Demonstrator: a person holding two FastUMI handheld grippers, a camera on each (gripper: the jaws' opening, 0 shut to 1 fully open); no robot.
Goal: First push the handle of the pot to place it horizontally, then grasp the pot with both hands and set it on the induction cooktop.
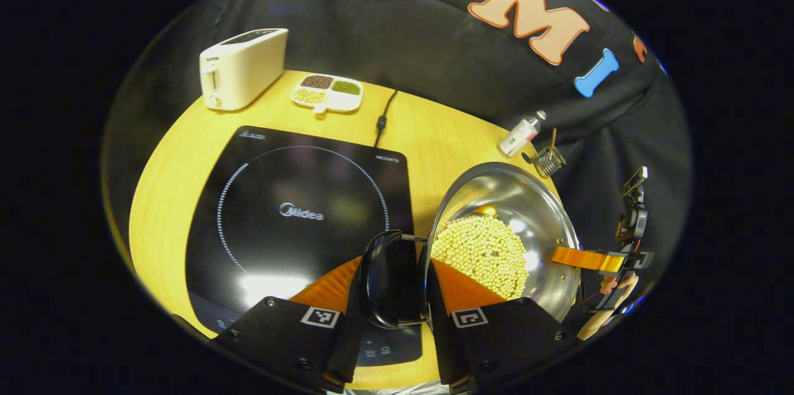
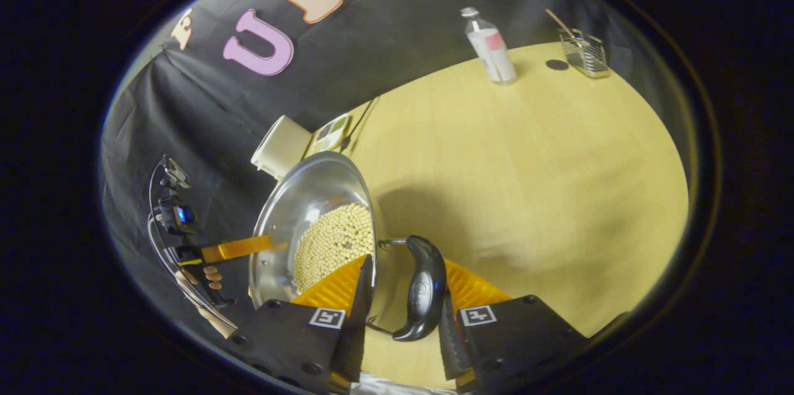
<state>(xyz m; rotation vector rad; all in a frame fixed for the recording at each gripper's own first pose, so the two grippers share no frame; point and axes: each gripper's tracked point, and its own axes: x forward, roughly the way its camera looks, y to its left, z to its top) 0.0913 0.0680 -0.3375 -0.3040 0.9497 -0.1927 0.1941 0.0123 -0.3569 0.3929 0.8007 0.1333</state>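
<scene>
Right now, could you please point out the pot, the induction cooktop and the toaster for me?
pot (image 1: 527, 209): left gripper view, on its bare shiny inner wall above the beans.
induction cooktop (image 1: 298, 196): left gripper view, on the dark glass inside the ring.
toaster (image 1: 245, 69): left gripper view, on its long side.

A pale wooden surface (image 2: 527, 153) with a rounded edge stands against a draped black cloth wall (image 1: 434, 54); soft overhead light leaves dim shadows on the wood.
</scene>
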